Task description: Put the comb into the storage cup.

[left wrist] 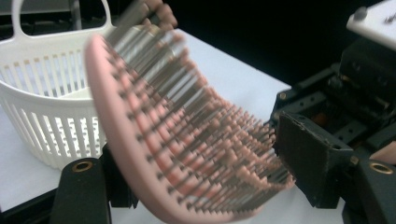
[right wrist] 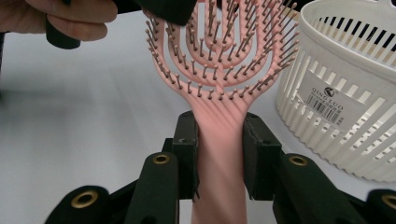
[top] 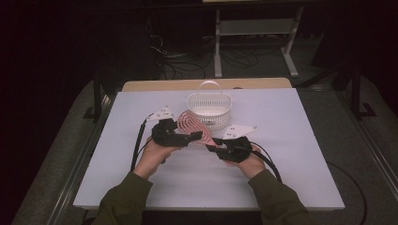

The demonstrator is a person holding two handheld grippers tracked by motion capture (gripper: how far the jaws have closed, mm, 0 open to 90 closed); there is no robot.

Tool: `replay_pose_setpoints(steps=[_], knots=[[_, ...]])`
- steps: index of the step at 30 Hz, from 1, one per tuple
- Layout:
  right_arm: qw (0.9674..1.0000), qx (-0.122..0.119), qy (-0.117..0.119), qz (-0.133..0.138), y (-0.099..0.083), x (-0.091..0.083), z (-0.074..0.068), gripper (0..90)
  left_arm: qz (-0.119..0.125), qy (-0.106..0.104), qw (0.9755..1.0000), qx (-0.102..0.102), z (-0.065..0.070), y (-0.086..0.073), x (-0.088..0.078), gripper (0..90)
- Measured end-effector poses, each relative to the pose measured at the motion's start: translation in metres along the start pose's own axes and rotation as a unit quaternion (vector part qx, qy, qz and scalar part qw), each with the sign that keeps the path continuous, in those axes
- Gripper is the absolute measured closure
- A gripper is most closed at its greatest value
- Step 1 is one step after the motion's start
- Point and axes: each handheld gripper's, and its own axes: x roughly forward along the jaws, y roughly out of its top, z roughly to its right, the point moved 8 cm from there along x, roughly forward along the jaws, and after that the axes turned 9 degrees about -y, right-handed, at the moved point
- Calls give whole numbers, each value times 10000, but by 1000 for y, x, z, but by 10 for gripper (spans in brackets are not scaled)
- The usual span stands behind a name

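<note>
Hairbrush (right wrist: 219, 70) in pale pink plastic, with a vented head of curved ribs and dark bristles, is held above the white table (top: 291, 154) between the two hands, just near of a white slotted plastic basket (top: 209, 110) with an arched handle. The right gripper (right wrist: 219, 154) has its two black pads pressed on either side of the brush's flat pink handle, so the handle is clamped and the head points away from it toward the basket. In the high view this gripper (top: 220, 146) sits right of centre with a grey three-cornered plate on top.

The left gripper (top: 195, 136) comes in from the left at the brush head. In its own view the head (left wrist: 187, 140) stands tilted between the jaws, bristles facing the right-hand pad (left wrist: 310, 158), which lies at the bristle tips; whether the pads actually press on the head I cannot tell, since the back of the brush hides the other pad. The basket (left wrist: 42, 107) stands on the table just beyond the brush, labelled on its side.
</note>
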Motion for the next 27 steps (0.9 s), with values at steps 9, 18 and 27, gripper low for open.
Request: replay_pose_setpoints(steps=[9, 18, 27], knots=[[10000, -33, 0, 33, 0, 1, -3, 686, 82, -49, 9993, -366, -3, 1, -4, 396], [10000, -24, -24, 46, 0, 2, -4, 687, 103, -86, 9990, -415, -3, 2, -5, 468], [9999, -82, -75, -29, -3, 6, -7, 686, 53, -110, 9990, -426, -2, 1, -5, 532]])
